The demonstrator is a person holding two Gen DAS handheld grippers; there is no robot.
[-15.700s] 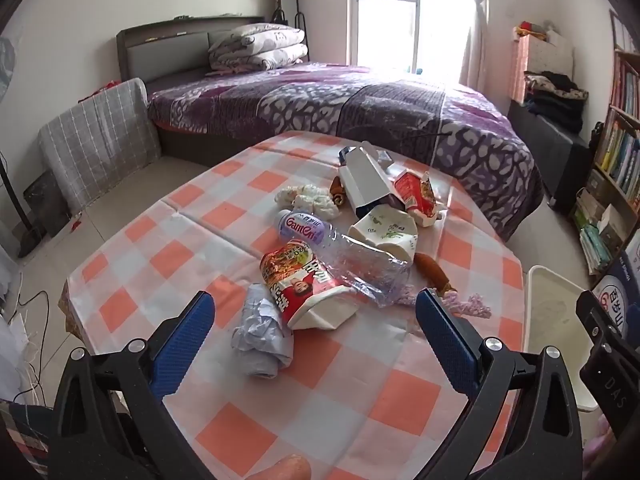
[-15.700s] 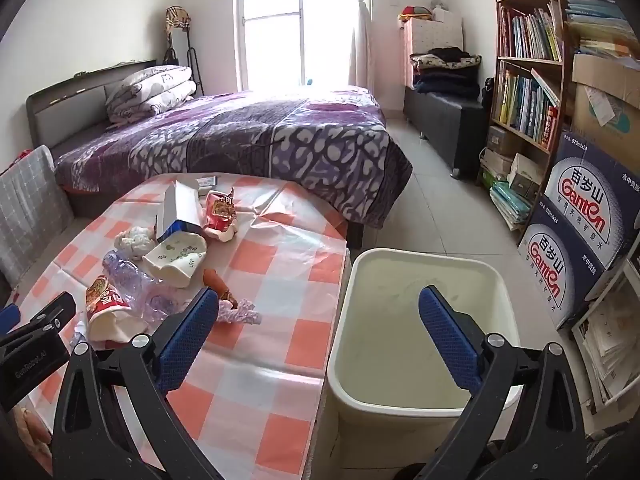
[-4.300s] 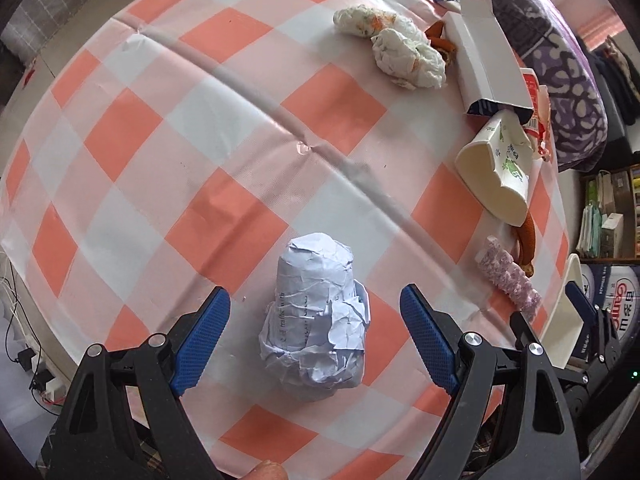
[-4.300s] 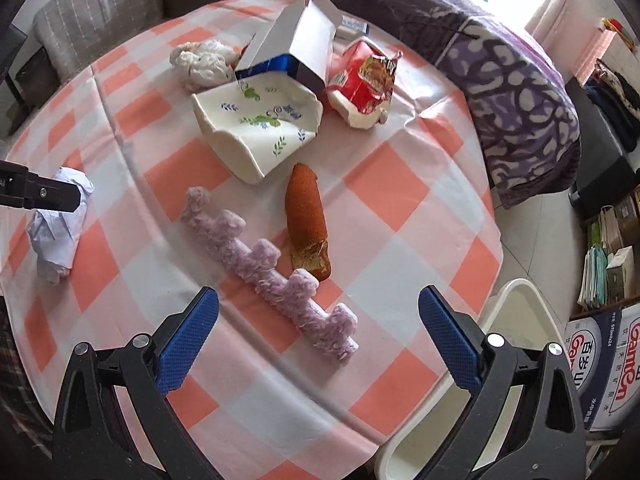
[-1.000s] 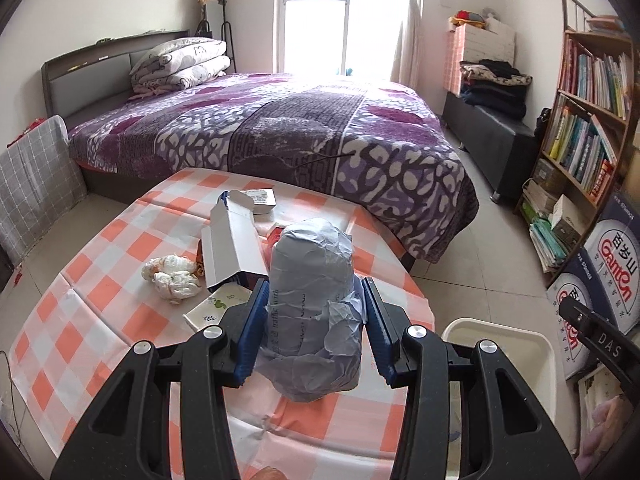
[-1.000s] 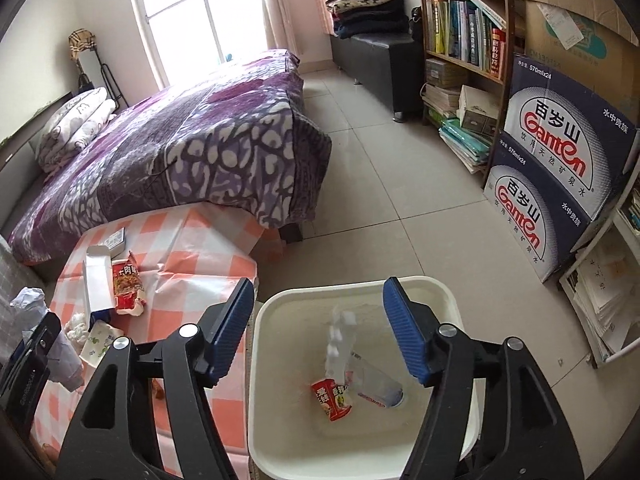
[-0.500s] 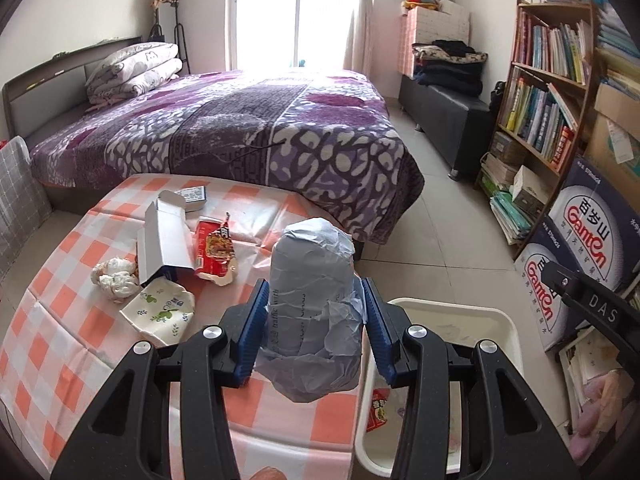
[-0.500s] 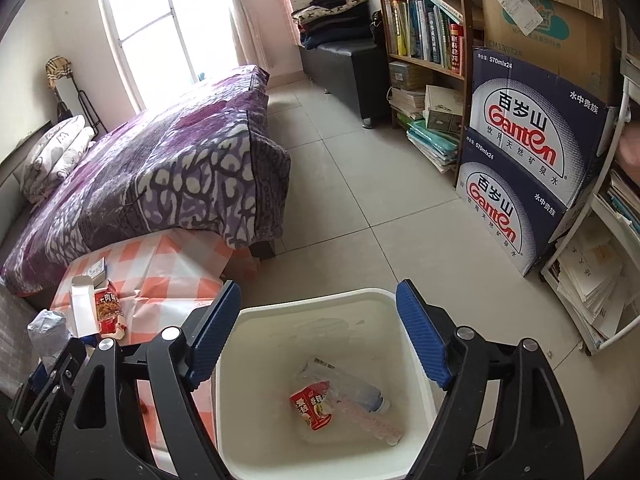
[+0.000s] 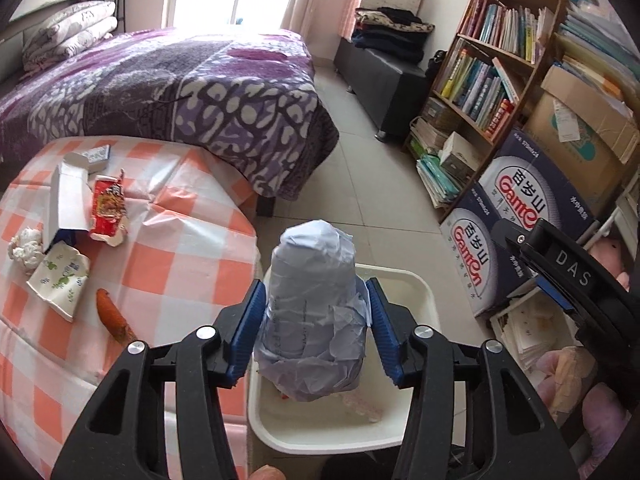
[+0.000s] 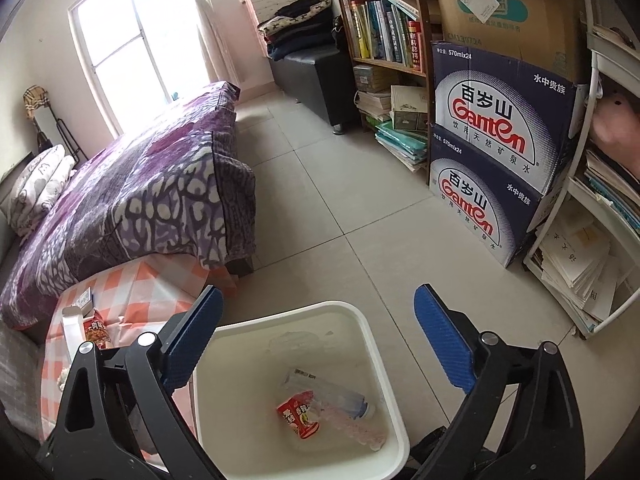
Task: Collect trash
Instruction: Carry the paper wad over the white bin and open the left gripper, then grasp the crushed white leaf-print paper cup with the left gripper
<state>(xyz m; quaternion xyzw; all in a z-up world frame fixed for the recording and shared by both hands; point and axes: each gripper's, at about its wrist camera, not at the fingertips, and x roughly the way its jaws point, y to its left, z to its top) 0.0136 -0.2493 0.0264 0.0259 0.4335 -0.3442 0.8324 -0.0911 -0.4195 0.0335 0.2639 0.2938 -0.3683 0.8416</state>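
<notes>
left gripper (image 9: 316, 330) jaws opening, crumpled paper wad (image 9: 312, 312) sitting between the blue pads, hanging over the white bin (image 9: 420, 292) beside the checked table (image 9: 180, 248). right gripper (image 10: 316, 340) jaws opening wide, gripping nothing, hovering above the same bin; red cup (image 10: 298, 418) and clear bottle (image 10: 336, 398) lying inside. carton (image 9: 66, 204), snack wrapper (image 9: 107, 210), sausage (image 9: 114, 316) lying on the table.

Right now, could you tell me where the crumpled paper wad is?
In the left wrist view, the paper wad sits between the opening left gripper, above the white bin.
</notes>
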